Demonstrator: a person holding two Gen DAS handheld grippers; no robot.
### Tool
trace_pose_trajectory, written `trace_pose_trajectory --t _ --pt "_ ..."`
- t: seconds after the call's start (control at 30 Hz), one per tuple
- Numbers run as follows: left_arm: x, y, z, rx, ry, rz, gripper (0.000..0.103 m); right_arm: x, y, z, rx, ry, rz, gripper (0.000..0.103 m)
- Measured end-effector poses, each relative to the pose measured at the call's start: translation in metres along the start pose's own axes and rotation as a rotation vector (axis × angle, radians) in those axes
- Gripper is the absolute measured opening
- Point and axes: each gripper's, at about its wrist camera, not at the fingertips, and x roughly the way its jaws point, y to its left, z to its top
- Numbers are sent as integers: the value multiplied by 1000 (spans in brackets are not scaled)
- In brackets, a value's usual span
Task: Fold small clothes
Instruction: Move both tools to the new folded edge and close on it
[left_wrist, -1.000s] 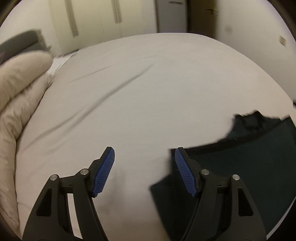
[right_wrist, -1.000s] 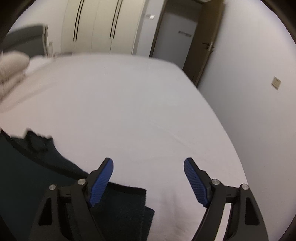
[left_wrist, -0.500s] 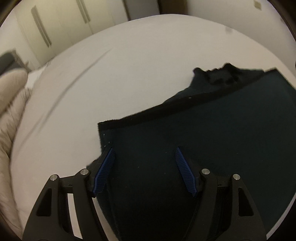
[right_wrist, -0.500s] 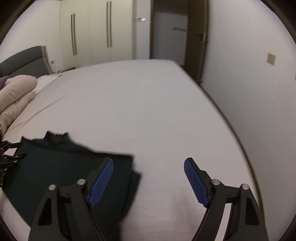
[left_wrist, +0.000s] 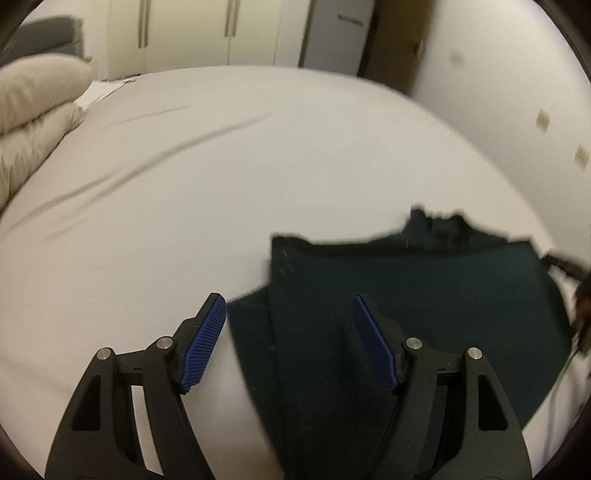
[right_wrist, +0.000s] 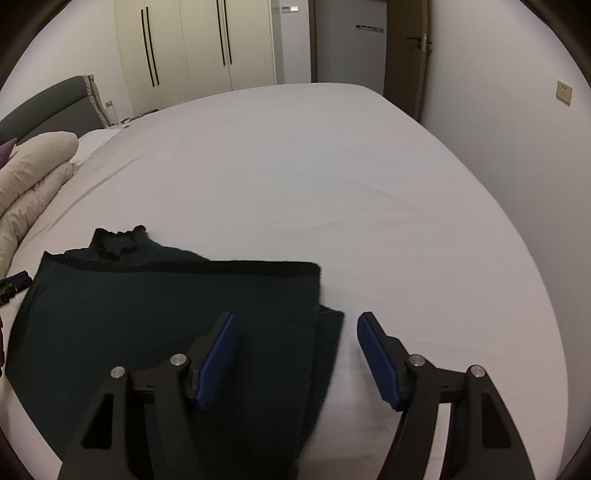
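A dark green garment (right_wrist: 166, 306) lies folded flat on the white bed sheet (right_wrist: 332, 184), a frilled dark edge sticking out at its far side. In the left wrist view the garment (left_wrist: 424, 295) fills the lower right. My left gripper (left_wrist: 288, 317) is open and empty, above the garment's left edge. My right gripper (right_wrist: 295, 332) is open and empty, above the garment's right edge, where a lower layer shows. The left gripper's tip (right_wrist: 14, 282) shows at the left edge of the right wrist view.
A beige duvet (right_wrist: 29, 184) is bunched at the left by a grey headboard (right_wrist: 48, 107). Wardrobe doors (right_wrist: 192, 48) and a door (right_wrist: 406, 48) stand behind the bed. A wall (right_wrist: 517, 129) runs along the bed's right side.
Both grippers have pulled back and swung over the garment, staying open. The left view has shifted so the garment sits more to the right. The garment lies flat.
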Motion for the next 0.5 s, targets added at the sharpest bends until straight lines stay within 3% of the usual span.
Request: trace_pose_trajectory --t 0.1,0.2,0.3,0.33,0.43,0.5 --pt "-8 12 5 -42 11 -65 73 0 1 0 0 1 6 71" --pt "10 -2 5 -19 74 -122 73 1 4 -1 -15 7 11 71" --pt "25 -13 7 45 108 -95 73 4 7 -2 -27 10 11 71" --pt "30 0 17 54 114 -85 73 4 7 -3 -27 9 10 71" --pt "40 11 28 32 125 -76 72 5 5 -3 -16 1 8 71" --pt "52 16 30 13 156 -81 63 7 3 -3 -11 3 4 71"
